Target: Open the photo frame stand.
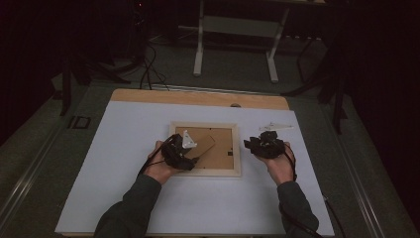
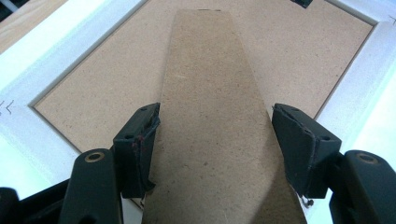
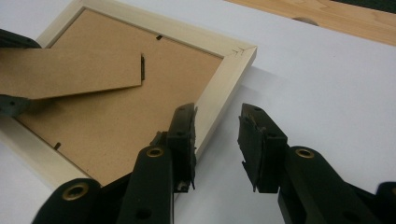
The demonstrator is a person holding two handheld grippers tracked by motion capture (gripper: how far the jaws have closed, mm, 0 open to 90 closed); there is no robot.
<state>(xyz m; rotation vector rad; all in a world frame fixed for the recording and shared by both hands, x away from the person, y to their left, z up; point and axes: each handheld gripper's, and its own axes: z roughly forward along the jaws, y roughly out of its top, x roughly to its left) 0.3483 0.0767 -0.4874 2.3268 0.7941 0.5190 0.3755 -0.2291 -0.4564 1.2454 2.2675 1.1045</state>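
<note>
Left gripper view puts your left gripper (image 2: 215, 135) astride the hardboard stand (image 2: 210, 121), jaws spread wide, the strip running from 6 toward 12 o'clock between them; whether the pads touch its edges you cannot tell. Beyond lies the picture frame (image 2: 28, 79), face down on the white sheet (image 3: 327, 79). Your right gripper (image 3: 217, 140) hangs half-open and empty at the frame's right rail.

There is one picture frame (image 1: 205, 148) lying face down on the desk (image 1: 124, 148). It has one brown stand flap (image 2: 215, 121) on its back. Two hand-held grippers are here: a left one (image 1: 179, 151) and a right one (image 1: 265, 144). One small white piece (image 1: 276, 127) lies near the far right corner.
</note>
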